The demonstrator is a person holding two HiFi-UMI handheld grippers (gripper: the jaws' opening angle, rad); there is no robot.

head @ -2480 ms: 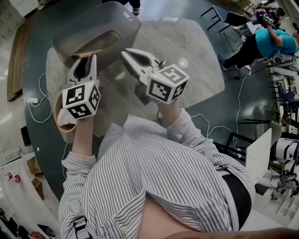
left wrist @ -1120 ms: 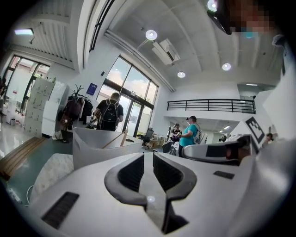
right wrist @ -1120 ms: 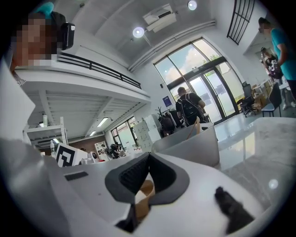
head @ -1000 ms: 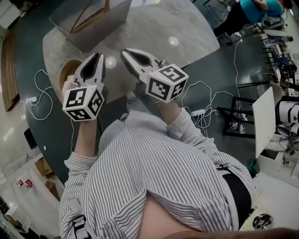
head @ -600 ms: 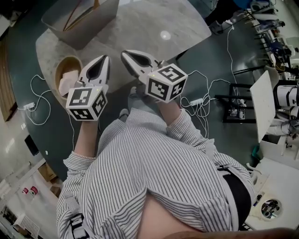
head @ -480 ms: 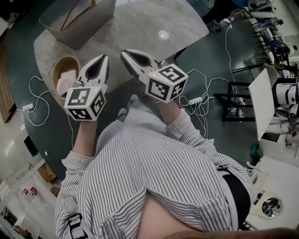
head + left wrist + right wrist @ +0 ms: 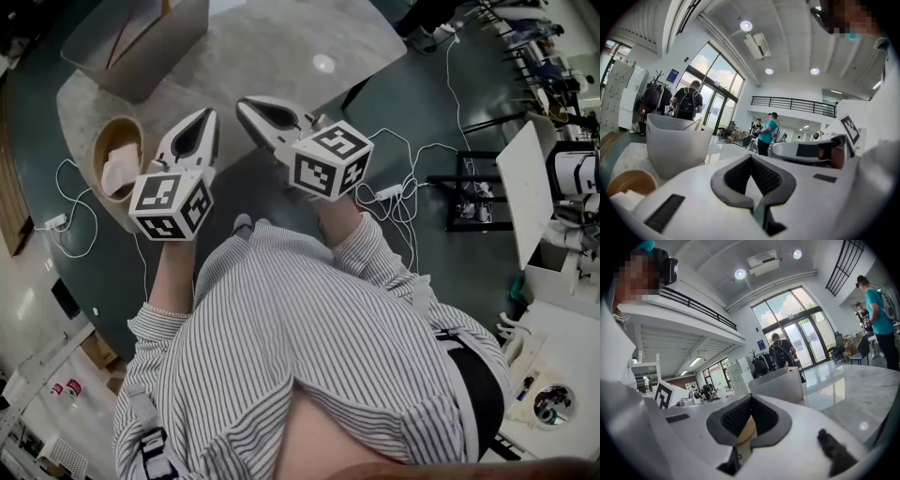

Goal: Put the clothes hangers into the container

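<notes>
Both shut tight, both empty: the left hand-held gripper (image 7: 208,117) and right hand-held gripper (image 7: 244,103) hang by the tabletop's (image 7: 281,47) near edge. Hangers (image 7: 120,49) sit inside the container (image 7: 164,56) at the far left corner. Job looks done; next, just check for strays.

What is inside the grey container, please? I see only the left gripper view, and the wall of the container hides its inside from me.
Observer: The head view looks down into the container. A wooden hanger lies slanted inside it.
Operator: Does the right claw hold anything?
Observer: No. The right gripper view shows the right claw shut, with no hanger in it.
Operator: Is anything lying on the floor?
Observer: Yes. White cables lie tangled on the dark floor.
</notes>
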